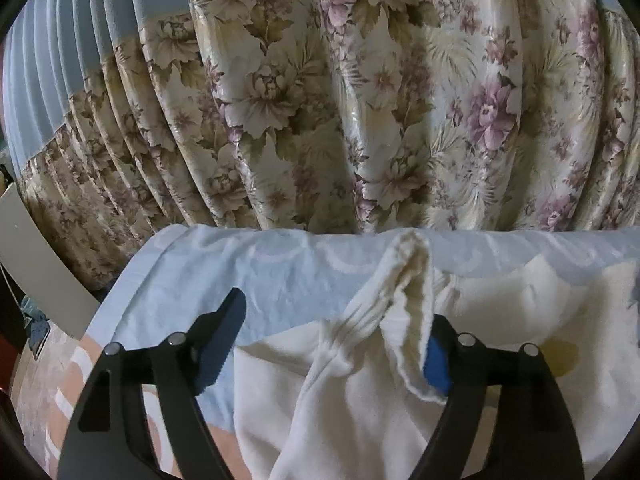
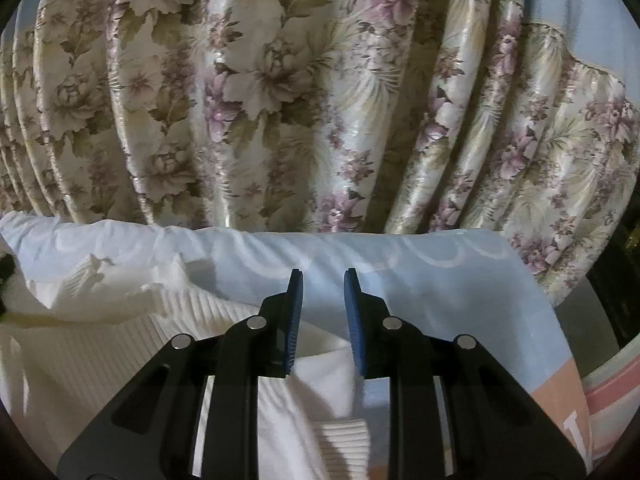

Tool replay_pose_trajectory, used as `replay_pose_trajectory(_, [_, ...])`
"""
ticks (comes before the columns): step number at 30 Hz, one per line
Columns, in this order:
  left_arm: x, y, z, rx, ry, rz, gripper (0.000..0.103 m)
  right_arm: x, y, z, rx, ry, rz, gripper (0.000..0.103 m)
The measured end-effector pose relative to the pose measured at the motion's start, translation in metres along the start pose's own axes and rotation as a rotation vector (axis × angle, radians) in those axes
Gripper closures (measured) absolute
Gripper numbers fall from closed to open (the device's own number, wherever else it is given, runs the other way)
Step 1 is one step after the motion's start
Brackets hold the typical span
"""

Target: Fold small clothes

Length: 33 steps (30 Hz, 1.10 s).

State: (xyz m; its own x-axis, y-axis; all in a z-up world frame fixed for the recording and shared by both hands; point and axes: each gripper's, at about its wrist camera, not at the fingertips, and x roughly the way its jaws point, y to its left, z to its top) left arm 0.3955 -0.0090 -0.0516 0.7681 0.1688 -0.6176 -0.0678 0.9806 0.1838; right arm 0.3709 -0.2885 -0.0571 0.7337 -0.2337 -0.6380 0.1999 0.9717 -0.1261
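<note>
- The cream garment (image 1: 360, 380) lies crumpled on the pale blue bedsheet (image 1: 240, 272), in front of the floral curtain (image 1: 320, 100).
- The left gripper (image 1: 332, 340) stands wide open; a raised ribbed sleeve (image 1: 404, 280) leans on its right blue pad, and the left pad is free.
- The right gripper (image 2: 322, 320) has a narrow gap and holds nothing; the garment's ribbed edge (image 2: 344, 436) lies below its fingers.
</note>
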Motion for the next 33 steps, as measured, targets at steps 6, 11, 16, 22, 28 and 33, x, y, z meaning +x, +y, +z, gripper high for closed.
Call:
replay_pose_trajectory(6, [-0.016, 0.011, 0.015, 0.009, -0.044, 0.05, 0.014, -0.007, -0.011, -0.003, 0.014, -0.012, -0.003, 0.077])
replay_pose_trajectory(11, [-0.017, 0.032, 0.026, -0.012, -0.043, 0.07, 0.014, -0.012, -0.015, -0.006, 0.009, -0.016, 0.005, 0.074])
replay_pose_trajectory(16, [-0.013, 0.038, 0.016, -0.026, -0.015, 0.056, 0.014, -0.01, -0.016, -0.005, 0.013, -0.007, 0.065, 0.074])
replay_pose_trajectory(22, [-0.003, 0.026, -0.005, -0.007, 0.009, 0.037, 0.014, -0.001, 0.004, -0.008, -0.048, 0.029, 0.295, 0.073])
replay_pose_trajectory(28, [0.013, 0.02, -0.016, 0.01, 0.032, 0.035, 0.014, 0.028, 0.032, -0.016, -0.137, 0.106, 0.309, 0.073])
replay_pose_trajectory(33, [0.025, 0.015, -0.026, 0.032, 0.049, 0.021, 0.014, 0.042, 0.043, -0.024, -0.154, 0.141, 0.314, 0.073])
